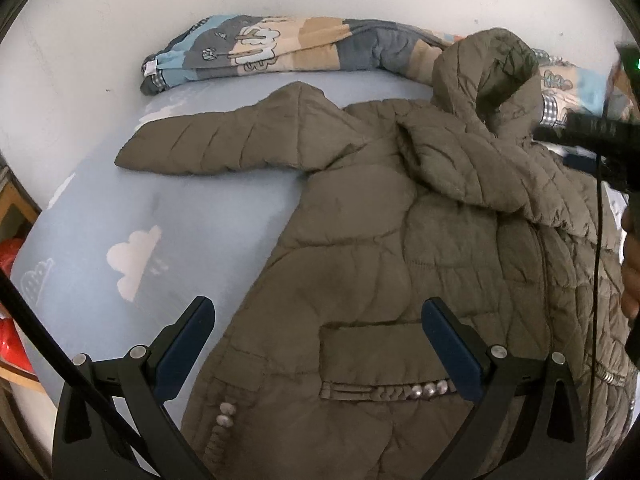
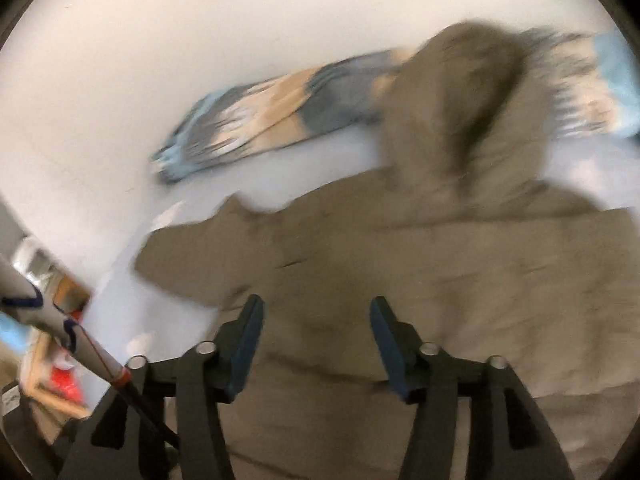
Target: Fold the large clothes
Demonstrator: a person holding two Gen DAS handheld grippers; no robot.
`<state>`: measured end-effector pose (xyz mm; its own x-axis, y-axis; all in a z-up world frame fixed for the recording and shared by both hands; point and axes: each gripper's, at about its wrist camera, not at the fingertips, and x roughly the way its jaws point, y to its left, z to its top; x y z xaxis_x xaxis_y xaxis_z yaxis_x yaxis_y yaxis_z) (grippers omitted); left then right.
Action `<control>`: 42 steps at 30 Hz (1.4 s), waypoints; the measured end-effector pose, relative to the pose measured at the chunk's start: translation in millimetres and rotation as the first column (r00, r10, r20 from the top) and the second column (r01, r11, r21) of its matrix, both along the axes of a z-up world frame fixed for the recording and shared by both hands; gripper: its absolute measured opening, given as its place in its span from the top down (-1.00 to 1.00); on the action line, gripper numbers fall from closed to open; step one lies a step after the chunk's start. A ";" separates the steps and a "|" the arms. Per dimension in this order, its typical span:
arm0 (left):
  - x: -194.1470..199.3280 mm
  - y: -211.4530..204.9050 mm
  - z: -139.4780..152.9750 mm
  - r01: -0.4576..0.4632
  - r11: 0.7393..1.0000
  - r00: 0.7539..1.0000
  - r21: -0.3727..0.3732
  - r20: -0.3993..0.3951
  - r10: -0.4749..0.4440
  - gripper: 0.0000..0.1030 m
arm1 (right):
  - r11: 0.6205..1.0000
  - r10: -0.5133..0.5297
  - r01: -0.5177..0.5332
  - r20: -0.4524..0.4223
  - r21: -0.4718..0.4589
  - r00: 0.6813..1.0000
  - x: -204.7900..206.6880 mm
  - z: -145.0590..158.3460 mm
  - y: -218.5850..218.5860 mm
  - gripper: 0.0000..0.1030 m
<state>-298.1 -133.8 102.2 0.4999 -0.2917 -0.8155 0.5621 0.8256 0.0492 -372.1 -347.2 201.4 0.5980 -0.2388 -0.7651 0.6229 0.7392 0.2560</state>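
With the padded jacket (image 1: 400,240) spread flat on the bed (image 1: 180,208), I hold my left gripper (image 1: 316,320) wide and my right gripper (image 2: 316,320) parted (both empty) above its body, ready to pinch fabric.

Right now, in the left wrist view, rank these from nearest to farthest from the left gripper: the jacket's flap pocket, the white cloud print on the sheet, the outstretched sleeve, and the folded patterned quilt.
1. Flap pocket, lying between the fingers of the left gripper.
2. Cloud print, up and left on the sheet.
3. Sleeve, stretched leftward beyond it.
4. Quilt, against the far wall.
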 end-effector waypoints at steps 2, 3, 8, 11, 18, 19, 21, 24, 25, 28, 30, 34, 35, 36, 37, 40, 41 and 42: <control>-1.0 -1.8 -2.6 0.004 1.000 1.000 0.008 -0.002 -0.004 -1.00 | 0.995 -0.099 0.095 -0.110 -0.040 0.989 -13.3 -13.0 -18.3 -0.31; -2.1 -3.7 -3.3 0.009 1.000 1.000 0.012 0.000 -0.009 -1.00 | 0.990 -0.143 0.136 -0.183 -0.049 0.973 -19.8 -25.8 -27.3 -0.31; -9.3 -11.6 5.2 0.032 0.999 0.999 -0.003 0.028 -0.032 -1.00 | 0.991 -0.112 0.132 -0.336 0.038 0.935 -34.1 -74.1 -34.3 -0.33; -19.9 -13.2 18.7 0.051 0.998 0.994 -0.022 0.093 -0.049 -1.00 | 0.987 -0.108 0.137 -0.281 0.085 0.954 -43.6 -49.7 -24.3 -0.33; -44.0 9.2 61.6 0.040 0.995 0.954 -0.095 0.298 -0.010 -1.00 | 0.993 -0.096 0.091 -0.076 -0.074 0.992 -93.3 54.9 46.1 -0.40; -45.7 14.5 67.6 0.034 0.993 0.948 -0.109 0.319 0.002 -1.00 | 0.992 -0.093 0.089 -0.042 -0.094 0.995 -108.4 67.5 62.2 -0.45; -48.8 24.2 77.2 0.021 0.990 0.937 -0.136 0.349 0.028 -1.00 | 0.988 -0.086 0.083 -0.018 -0.128 0.996 -121.2 79.8 83.6 -0.47; -52.4 38.4 89.8 0.002 0.985 0.927 -0.174 0.369 0.064 -1.00 | 0.972 -0.098 0.098 0.012 -0.214 0.995 -143.7 83.1 119.0 -0.47; -52.4 43.2 93.4 -0.006 0.983 0.925 -0.186 0.373 0.076 -1.00 | 0.967 -0.089 0.093 0.028 -0.236 0.996 -152.3 83.4 131.7 -0.47; -52.2 53.9 101.0 -0.023 0.976 0.918 -0.216 0.383 0.107 -1.00 | 0.969 -0.071 0.090 0.089 -0.231 0.994 -174.2 82.1 153.4 -0.47; -51.7 59.6 104.4 -0.033 0.972 0.913 -0.231 0.389 0.123 -1.00 | 0.984 -0.054 0.084 0.187 -0.154 0.981 -187.0 76.9 158.8 -0.47; -49.6 62.7 103.4 -0.054 0.973 0.909 -0.222 0.393 0.141 -1.00 | 0.999 -0.038 0.035 0.198 0.018 0.979 -187.8 49.5 157.3 -0.47; -48.4 61.8 101.3 -0.058 0.976 0.910 -0.211 0.390 0.138 -1.00 | 0.999 -0.036 0.028 0.190 0.040 0.981 -186.7 41.0 156.9 -0.47; -47.1 59.7 98.1 -0.060 0.979 0.913 -0.194 0.385 0.132 -1.00 | 0.999 -0.035 0.027 0.178 0.045 0.983 -186.1 35.5 156.7 -0.47; -44.7 56.8 94.3 -0.057 0.982 0.920 -0.178 0.374 0.121 -1.00 | 0.998 -0.036 0.029 0.154 0.047 0.987 -184.6 28.9 155.3 -0.47; -26.9 49.9 72.6 -0.051 0.991 0.959 -0.124 0.270 0.083 -1.00 | 0.997 -0.044 0.042 0.042 0.059 0.998 -183.3 5.9 146.4 -0.47; -19.0 47.3 61.0 -0.047 0.995 0.971 -0.088 0.228 0.066 -1.00 | 0.998 -0.051 0.050 0.009 0.045 0.999 -184.7 1.2 142.8 -0.47; -13.4 46.0 53.0 -0.046 0.997 0.979 -0.063 0.196 0.057 -1.00 | 0.997 -0.071 0.071 -0.037 0.020 0.997 -189.1 -4.0 135.5 -0.47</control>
<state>-311.5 -87.8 155.2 0.6651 -0.3049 -0.6817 0.5026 0.8579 0.1066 -561.2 -211.6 197.4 0.5518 -0.2633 -0.7913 0.6827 0.6875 0.2473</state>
